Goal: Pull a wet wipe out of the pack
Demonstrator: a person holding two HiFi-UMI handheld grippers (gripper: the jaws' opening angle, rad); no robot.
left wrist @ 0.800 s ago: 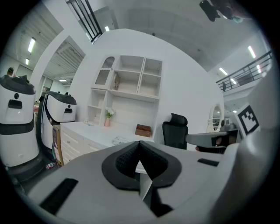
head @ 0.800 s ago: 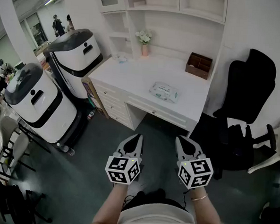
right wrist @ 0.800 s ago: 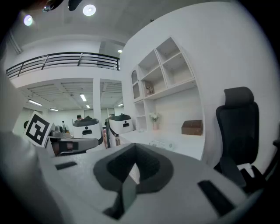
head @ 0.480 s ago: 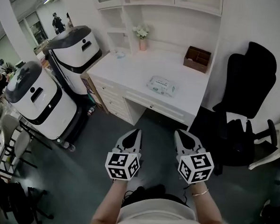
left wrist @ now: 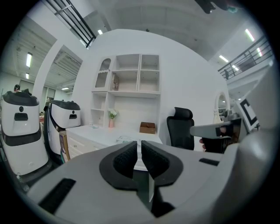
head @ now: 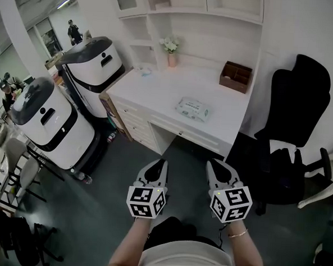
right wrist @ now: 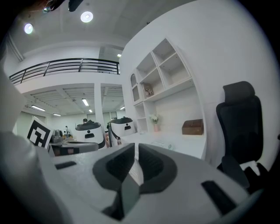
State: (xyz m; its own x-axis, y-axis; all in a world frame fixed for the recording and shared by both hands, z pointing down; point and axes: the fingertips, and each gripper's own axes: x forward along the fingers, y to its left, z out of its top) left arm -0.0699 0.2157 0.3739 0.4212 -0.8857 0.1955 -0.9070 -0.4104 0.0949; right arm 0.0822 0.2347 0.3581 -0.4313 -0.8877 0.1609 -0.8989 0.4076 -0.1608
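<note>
The left gripper [head: 163,162] and the right gripper [head: 210,162] are hovering side by side above the dark floor [head: 111,210], each carried in one of the person's hands. Both are pointing forward toward the white desk [head: 152,92] and are well apart from it.

Left gripper: its jaws are standing pressed almost together, with only a thin slit showing between the dark pads [left wrist: 127,158]. Nothing is sitting between them.

Right gripper: its jaws are likewise standing nearly closed, leaving a narrow slit. Nothing is being pinched.

The wet wipe pack [head: 192,109] is lying flat on the desk top, straight ahead of both grippers and well beyond their tips, near the desk's front edge. Neither gripper is touching it.

Further ahead, past the pack, a brown wooden box [head: 236,77] is standing at the back of the desk, ahead and slightly to the right of the right gripper. A pink vase of flowers [head: 171,49] is standing at the back wall, ahead of the left gripper. White shelving [head: 191,10] is rising above the desk.

A black office chair [head: 297,109] is standing ahead and to the right of the right gripper, beside the desk. Two white-and-black machines [head: 46,122] are standing ahead and to the left of the left gripper.
</note>
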